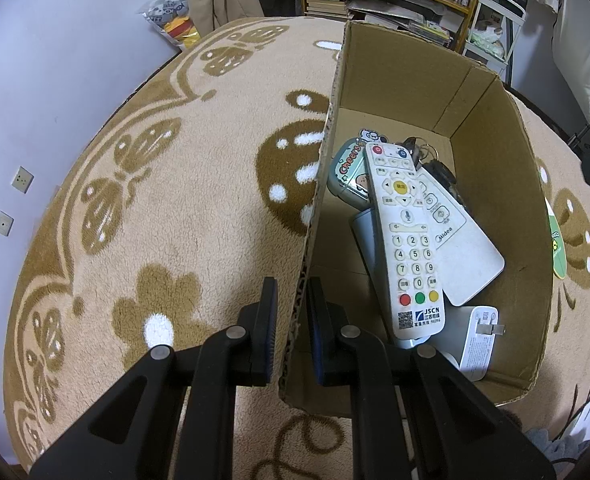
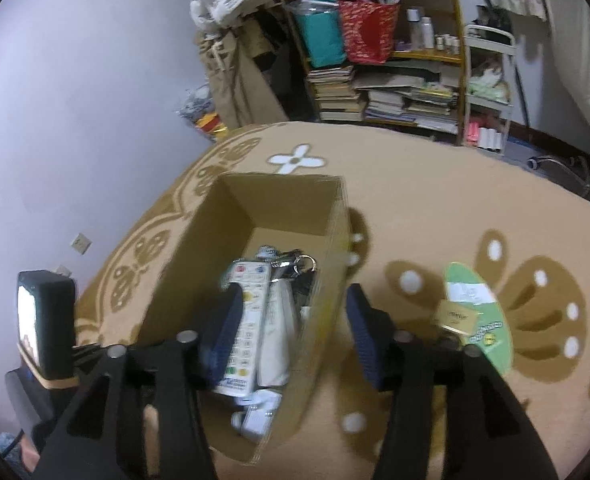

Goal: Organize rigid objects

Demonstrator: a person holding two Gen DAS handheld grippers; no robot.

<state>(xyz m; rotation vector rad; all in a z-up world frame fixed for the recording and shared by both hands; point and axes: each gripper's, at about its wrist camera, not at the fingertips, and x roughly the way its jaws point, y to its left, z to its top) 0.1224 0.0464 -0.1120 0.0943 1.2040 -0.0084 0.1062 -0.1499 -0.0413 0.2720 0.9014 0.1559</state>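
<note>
Your left claw (image 1: 291, 312) was clamped on the cardboard wall of the box (image 1: 495, 184), one finger outside over the rug (image 1: 175, 220) and the other inside. Just past the inner finger lay the white numbered remote (image 1: 405, 240), slanting down toward that claw, on top of a second white remote (image 1: 461, 252), a grey device beneath them and a white plug adapter (image 1: 475, 340) at the near end of the box. Farther in sat a small case with a cartoon sticker (image 1: 347, 178) and a bunch of keys (image 1: 423, 152).

Your right claw (image 2: 291, 336) stood released, its jaws spread with nothing gripped. One finger hung inside the box (image 2: 191, 264) over the numbered remote (image 2: 247, 320); the other hung outside the box's wall, above the rug (image 2: 435, 200). Beyond that outer finger, a green oval card (image 2: 479, 320) with a small gold-coloured object (image 2: 455, 316) on it lay on the rug, beside the box and apart from it. Shelves (image 2: 395, 80) stood past the rug's far edge.
</note>
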